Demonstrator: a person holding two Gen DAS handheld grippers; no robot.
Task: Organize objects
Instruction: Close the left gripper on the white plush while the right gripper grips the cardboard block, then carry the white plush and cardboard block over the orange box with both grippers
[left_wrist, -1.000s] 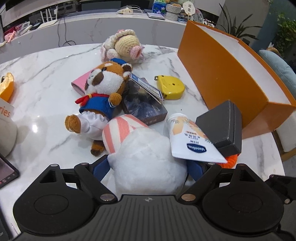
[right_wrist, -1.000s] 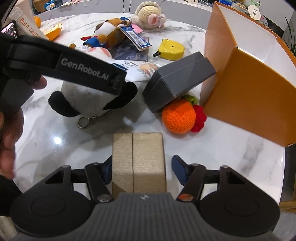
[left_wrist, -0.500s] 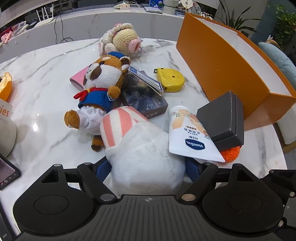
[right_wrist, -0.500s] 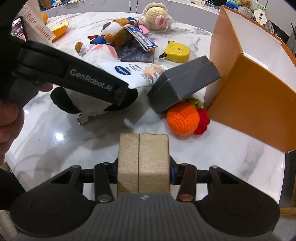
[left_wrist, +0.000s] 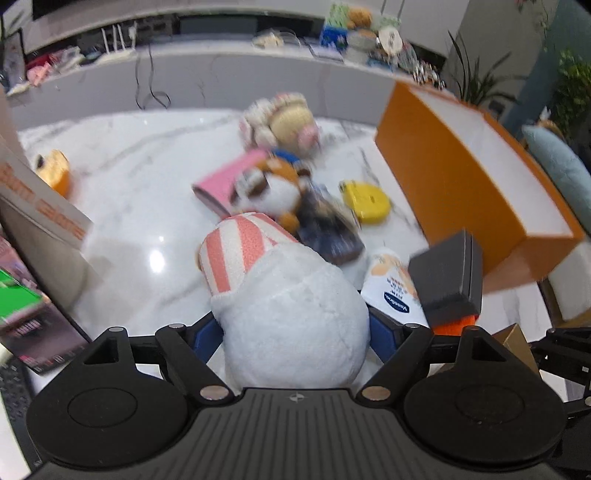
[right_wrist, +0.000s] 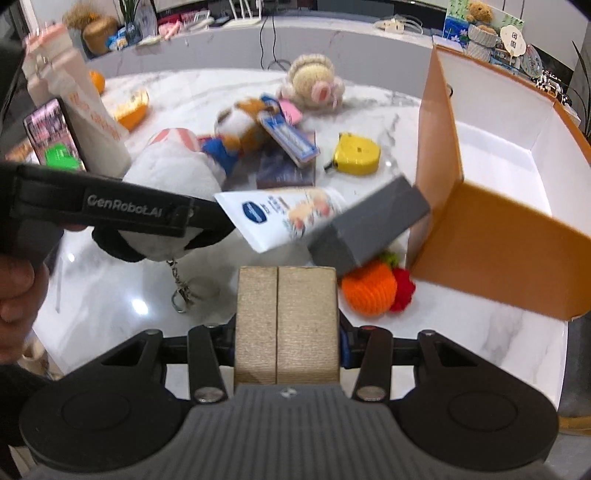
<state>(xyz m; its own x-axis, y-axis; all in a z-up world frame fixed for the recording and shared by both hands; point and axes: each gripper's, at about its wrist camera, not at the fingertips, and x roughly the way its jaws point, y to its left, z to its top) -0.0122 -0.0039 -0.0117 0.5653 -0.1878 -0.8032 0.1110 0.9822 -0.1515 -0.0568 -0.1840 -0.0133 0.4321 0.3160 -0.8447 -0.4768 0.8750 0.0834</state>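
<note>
My left gripper (left_wrist: 295, 332) is shut on a white plush toy (left_wrist: 291, 314) with a pink-striped part, its blue pads pressing into both sides. In the right wrist view the same plush toy (right_wrist: 170, 173) hangs a little above the marble table (right_wrist: 110, 302), its keychain dangling. My right gripper (right_wrist: 288, 332) is shut on a tan wooden block (right_wrist: 288, 314), held off the table. The open orange box (right_wrist: 498, 243) with a white inside stands at the right, its corner near the block.
A Vaseline tube (right_wrist: 280, 218), a dark grey box (right_wrist: 369, 225) and a crochet orange (right_wrist: 369, 291) lie before the box. Farther back are a yellow tape measure (right_wrist: 356, 153), a raccoon plush (right_wrist: 240, 125) and a crochet doll (right_wrist: 314, 85). A white carton (right_wrist: 92, 122) and a phone (right_wrist: 51, 136) stand left.
The right jaws closed on the tan block and raised it. The left gripper tightened on the white plush and lifted it off the table; its view is now blurred.
</note>
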